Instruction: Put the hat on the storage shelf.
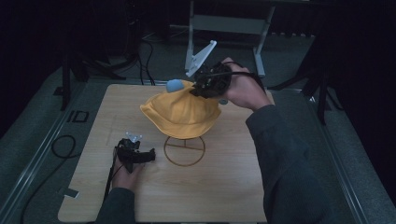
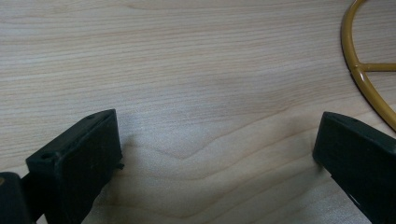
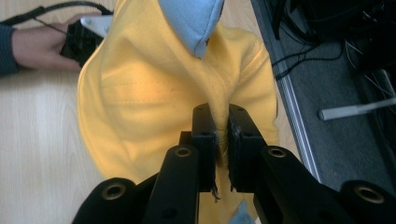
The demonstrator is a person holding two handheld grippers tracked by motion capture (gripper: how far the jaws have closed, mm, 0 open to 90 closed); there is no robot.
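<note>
- Yellow cloth of the hat (image 1: pixel 180 114) is hanging over the wooden table (image 1: pixel 224 186), above the gold wire stand (image 1: pixel 184 150), with a pale blue part (image 1: pixel 175 85) showing at its top.
- The right gripper (image 3: pixel 223 126) is pinching a fold of the hat's crown between its narrow jaws, lifting it at the far side.
- The left gripper (image 2: pixel 215 154) is resting low on the table, jaws standing wide with bare wood between them, the stand's ring (image 2: pixel 362 70) just beside.
</note>
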